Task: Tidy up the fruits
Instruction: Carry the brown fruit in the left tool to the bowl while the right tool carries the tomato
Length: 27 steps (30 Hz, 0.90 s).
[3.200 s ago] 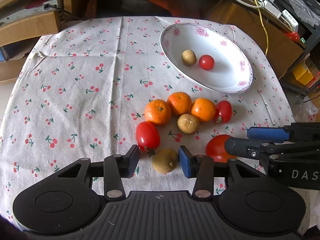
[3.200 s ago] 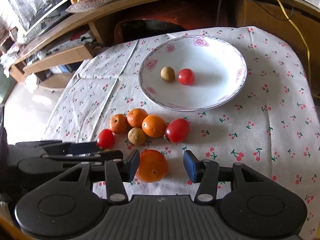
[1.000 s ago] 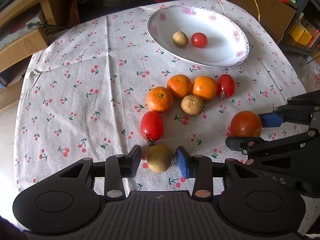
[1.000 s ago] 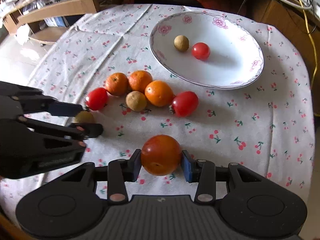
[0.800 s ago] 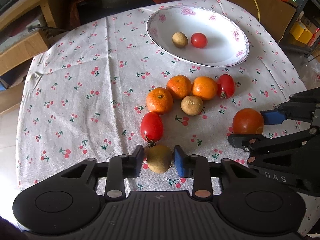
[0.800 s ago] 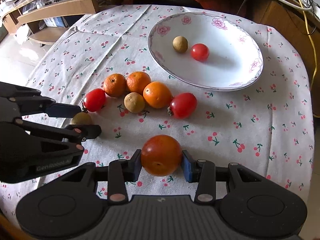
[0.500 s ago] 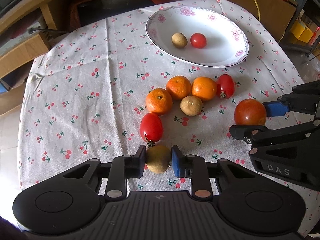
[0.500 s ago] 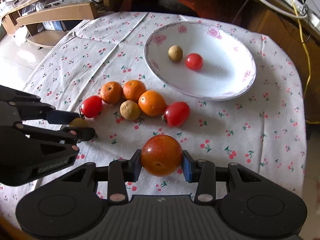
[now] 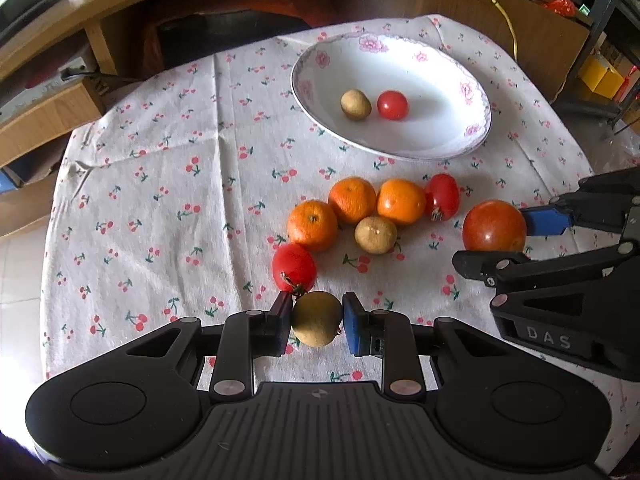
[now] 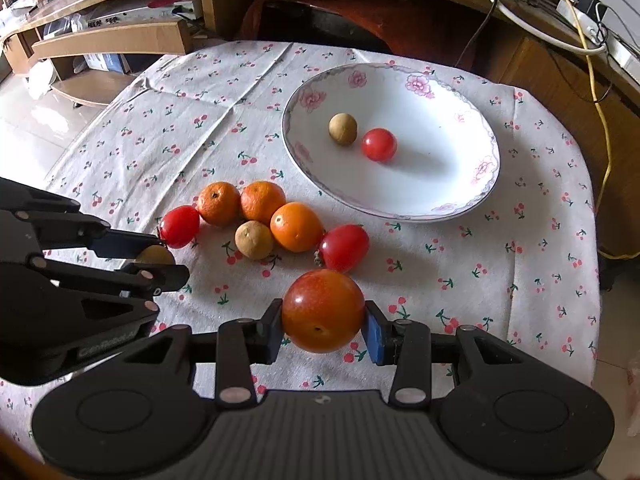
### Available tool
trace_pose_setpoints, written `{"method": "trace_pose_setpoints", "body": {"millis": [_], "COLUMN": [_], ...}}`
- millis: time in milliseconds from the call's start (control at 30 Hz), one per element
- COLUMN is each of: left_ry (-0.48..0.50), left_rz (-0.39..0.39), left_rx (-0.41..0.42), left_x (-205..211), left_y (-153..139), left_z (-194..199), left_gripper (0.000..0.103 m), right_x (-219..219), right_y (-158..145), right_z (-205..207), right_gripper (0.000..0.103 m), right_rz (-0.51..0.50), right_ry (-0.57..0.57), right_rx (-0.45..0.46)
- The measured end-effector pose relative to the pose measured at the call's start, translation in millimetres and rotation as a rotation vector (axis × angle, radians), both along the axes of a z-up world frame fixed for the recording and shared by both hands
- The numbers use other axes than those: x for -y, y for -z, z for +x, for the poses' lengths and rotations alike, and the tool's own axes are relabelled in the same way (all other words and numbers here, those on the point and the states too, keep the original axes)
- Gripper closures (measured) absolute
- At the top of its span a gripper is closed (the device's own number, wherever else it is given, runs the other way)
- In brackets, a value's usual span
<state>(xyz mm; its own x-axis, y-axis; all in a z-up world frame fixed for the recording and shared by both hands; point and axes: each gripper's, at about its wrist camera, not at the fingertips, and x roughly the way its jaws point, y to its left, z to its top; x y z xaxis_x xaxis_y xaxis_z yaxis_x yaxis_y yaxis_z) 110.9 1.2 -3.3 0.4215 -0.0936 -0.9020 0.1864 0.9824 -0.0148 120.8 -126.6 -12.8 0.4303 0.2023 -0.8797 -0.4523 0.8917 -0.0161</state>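
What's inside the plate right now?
The plate holds two things: a small brown fruit and a small red tomato, lying close together near its middle. Nothing covers any of the plate, so the whole inside shows.

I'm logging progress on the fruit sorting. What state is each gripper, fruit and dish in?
Left gripper: shut on small brown fruit.
Right gripper: shut on large red-orange fruit.
White floral plate: holds one brown fruit and one red tomato.
Three oranges, two tomatoes, one brown fruit: loose on cherry-print tablecloth.
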Motion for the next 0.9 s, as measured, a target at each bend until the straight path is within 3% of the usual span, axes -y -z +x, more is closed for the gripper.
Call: {"method": "trace_pose_setpoints", "body": {"millis": [900], "left_ry": [-0.009], "left_rz": [-0.045], "left_rx": [0.072], "left_x": [7.4], "left_y": [-25.9], "left_z": [16.9], "left_gripper": [0.068], "right_x": [8.7], "right_y": [-19.2], "right_z": [13.4], "right_gripper": [0.065], "right_rz": [0.055], "right_ry": [0.035], "right_rx": [0.039]}}
